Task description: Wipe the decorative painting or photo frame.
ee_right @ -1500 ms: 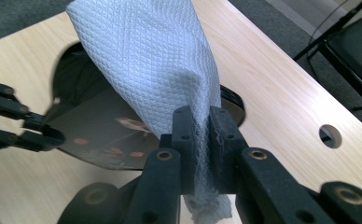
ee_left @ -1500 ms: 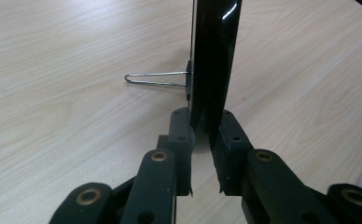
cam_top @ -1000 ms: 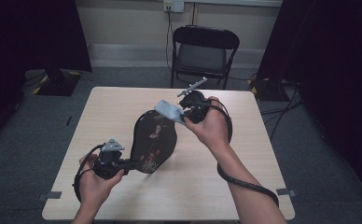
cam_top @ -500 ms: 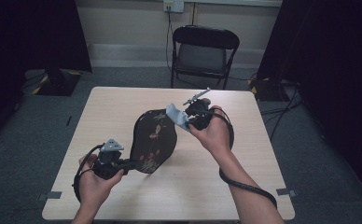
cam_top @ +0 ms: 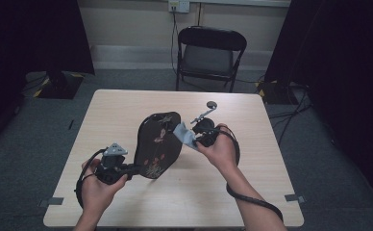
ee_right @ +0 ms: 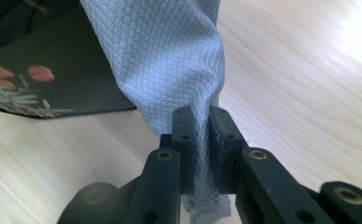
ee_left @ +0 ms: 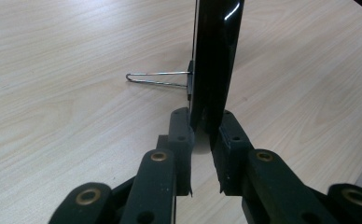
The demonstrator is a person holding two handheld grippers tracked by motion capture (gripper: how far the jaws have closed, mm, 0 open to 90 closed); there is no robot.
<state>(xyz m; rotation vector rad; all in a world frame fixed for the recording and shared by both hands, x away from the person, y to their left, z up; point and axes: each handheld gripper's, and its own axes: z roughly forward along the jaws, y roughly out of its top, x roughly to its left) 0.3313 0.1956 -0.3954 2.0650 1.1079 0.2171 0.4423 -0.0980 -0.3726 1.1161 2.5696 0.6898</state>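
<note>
Spreading widest is the pale wooden tabletop; above it stands the black oval lacquered panel with red flowers, tilted, its lower edge clamped by the left tongs; right tongs pinch a grey textured cloth against its upper edge

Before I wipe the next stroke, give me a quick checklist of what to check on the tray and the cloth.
1. Left tongs clamped on the black tray's edge: ok.
2. Right tongs clamped on the grey cloth: ok.
3. Tray held up on edge over the table: ok.
4. Cloth touching the tray's flowered face: ok, it meets the tray's right edge.
5. Wire stand behind the tray free of the tongs: ok.
6. Face wiped clean: cannot tell.
</note>
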